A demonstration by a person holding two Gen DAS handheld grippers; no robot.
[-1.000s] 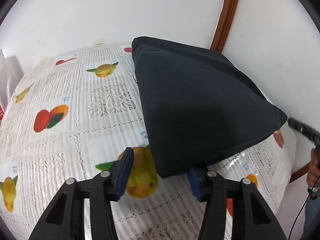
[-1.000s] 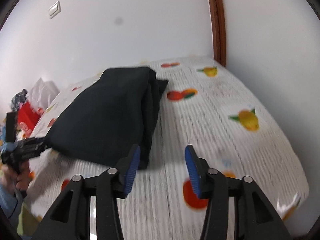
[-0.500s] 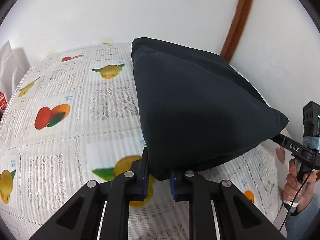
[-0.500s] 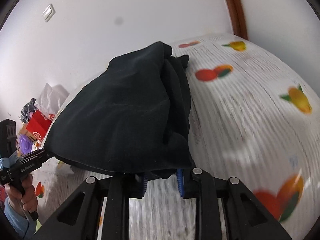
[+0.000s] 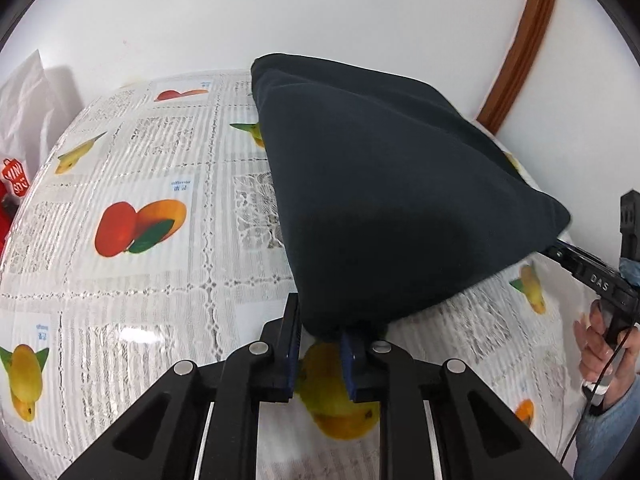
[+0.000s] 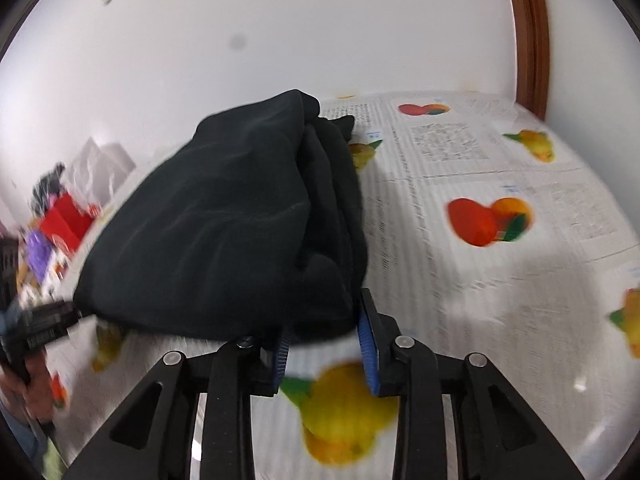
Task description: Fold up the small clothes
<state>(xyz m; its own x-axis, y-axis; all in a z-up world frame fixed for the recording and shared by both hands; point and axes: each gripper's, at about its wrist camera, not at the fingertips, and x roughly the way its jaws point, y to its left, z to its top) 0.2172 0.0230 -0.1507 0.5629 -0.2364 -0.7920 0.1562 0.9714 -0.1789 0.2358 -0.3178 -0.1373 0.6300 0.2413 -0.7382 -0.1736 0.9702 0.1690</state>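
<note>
You have the dark navy, soft-knit folded garment [image 5: 392, 200] pinched at its two near corners, one in each tool, so the near edge is lifted off the white lace-patterned plastic tablecloth printed with fruit [image 5: 140, 184] while the far edge lies on it; holding both corners like this keeps the stacked layers aligned and, I judge, sets you up to carry the near edge over toward the far one for another fold. Your left gripper [image 5: 320, 344] is clamped on the left corner, the cloth bunched between its blue pads. Your right gripper [image 6: 325, 340] grips the other corner, its jaws standing wider because a thicker wad of layers sits between them. A second ago both claws were spread and empty, hovering at the corners of the garment lying flat; half a second ago they had closed on it. Since then the near edge has risen higher and the cloth billows more.
</note>
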